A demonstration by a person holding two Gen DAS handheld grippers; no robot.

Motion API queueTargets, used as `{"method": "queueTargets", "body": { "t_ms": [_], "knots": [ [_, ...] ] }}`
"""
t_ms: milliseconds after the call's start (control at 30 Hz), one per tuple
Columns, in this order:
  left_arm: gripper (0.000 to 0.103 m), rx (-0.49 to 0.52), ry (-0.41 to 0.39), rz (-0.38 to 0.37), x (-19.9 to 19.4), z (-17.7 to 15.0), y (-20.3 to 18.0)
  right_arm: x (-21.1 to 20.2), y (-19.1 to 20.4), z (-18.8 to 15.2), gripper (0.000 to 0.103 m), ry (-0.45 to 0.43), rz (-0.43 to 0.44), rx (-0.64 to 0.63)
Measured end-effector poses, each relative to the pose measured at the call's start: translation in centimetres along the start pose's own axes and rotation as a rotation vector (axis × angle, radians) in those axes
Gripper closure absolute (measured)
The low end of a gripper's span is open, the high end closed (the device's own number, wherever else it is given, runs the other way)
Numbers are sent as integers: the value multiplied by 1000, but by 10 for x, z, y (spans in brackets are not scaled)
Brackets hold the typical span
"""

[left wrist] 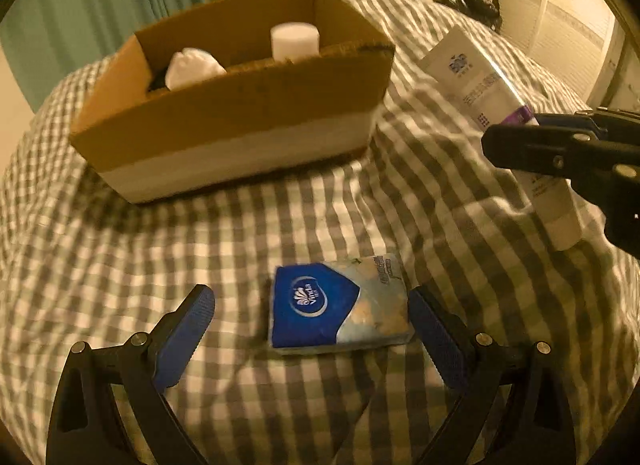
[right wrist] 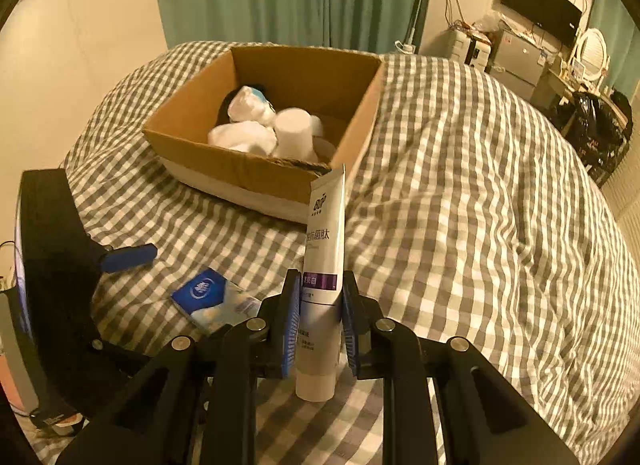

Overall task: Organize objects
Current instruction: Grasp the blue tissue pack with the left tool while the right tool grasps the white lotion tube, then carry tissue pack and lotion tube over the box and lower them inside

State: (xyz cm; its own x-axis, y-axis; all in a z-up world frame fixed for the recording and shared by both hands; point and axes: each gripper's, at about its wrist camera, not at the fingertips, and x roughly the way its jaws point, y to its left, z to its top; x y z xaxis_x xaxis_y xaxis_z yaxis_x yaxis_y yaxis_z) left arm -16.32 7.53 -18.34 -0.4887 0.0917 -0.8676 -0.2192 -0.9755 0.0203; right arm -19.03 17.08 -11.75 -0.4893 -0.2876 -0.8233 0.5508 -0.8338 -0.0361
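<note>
Right gripper (right wrist: pixel 320 317): my jaws are clamped on the white tube (right wrist: pixel 322 265), gripped low near the purple band so the crimped end points up and forward toward the box.
Left gripper (left wrist: pixel 312 329): my jaws stand wide apart, one on each side of the tissue pack (left wrist: pixel 340 305), which lies flat on the bed (right wrist: pixel 480 205); I judge I am set to close on it.
Cardboard box (right wrist: pixel 256 169): it sits on the bed beyond both items, already holding white bundles (right wrist: pixel 244 133) and a white cup-like container (right wrist: pixel 294 133), so I take it as the place for things to go.
Tube writing: Chinese characters, partly legible, and a blue logo at the top.
Pack writing: "Vinda" on the blue panel.
</note>
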Motion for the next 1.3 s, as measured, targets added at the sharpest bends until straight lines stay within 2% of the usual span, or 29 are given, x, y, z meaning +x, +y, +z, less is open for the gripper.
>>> {"method": "queueTargets", "body": {
  "t_ms": [133,267,367,433,533,733,867,967,1300],
  "knots": [
    [3,-23,49,-46,15,-2,2,14,-6,-4,84,18,20,23],
    [3,-43,54,-77,21,-5,2,25,-8,-8,85,37,33,38],
    [11,-63,50,-81,21,-5,5,27,-8,-9,85,38,35,45],
    [25,-70,51,-103,19,-5,6,25,-7,-10,85,34,33,47],
    [27,-76,48,-109,14,-5,8,23,-2,-10,87,35,25,40],
    [27,-107,-6,-71,-8,-1,21,30,3,-13,87,66,13,15],
    [27,-128,-30,-28,-17,1,36,39,6,-15,80,89,11,1],
    [27,-143,-37,-9,-20,-1,45,53,9,-19,80,127,-11,-22],
    [27,-160,-80,13,-39,3,51,24,18,-16,82,44,-43,-42]
  ]
}}
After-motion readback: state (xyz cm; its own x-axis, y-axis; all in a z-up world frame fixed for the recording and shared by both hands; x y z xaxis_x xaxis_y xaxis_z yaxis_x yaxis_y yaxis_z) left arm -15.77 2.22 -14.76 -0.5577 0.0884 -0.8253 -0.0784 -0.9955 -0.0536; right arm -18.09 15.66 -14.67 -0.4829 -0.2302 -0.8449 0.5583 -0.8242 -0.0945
